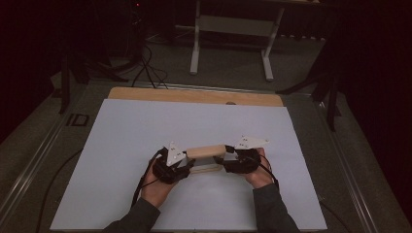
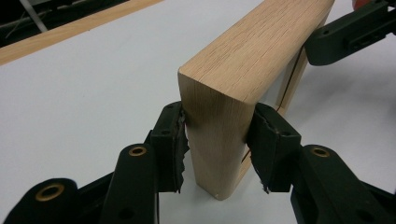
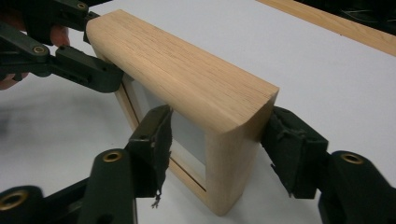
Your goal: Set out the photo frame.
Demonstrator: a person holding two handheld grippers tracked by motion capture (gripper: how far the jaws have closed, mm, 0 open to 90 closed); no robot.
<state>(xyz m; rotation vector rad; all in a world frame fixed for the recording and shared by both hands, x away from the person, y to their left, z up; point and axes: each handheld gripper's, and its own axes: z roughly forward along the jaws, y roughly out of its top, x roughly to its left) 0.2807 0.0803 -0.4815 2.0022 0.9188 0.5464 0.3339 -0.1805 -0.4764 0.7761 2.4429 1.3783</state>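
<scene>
Left gripper clamped on one end of the wooden frame, right gripper straddling the other.
The frame stands upright on the white table between both hands; the right jaws sit apart, one pad off the wood.

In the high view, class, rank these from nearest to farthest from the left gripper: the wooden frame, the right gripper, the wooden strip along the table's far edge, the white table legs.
1. Wooden frame: between the left gripper's jaws, just to its right.
2. Right gripper: at the frame's other end.
3. Wooden strip: along the table's far edge.
4. White table legs: on the floor beyond the table.
</scene>
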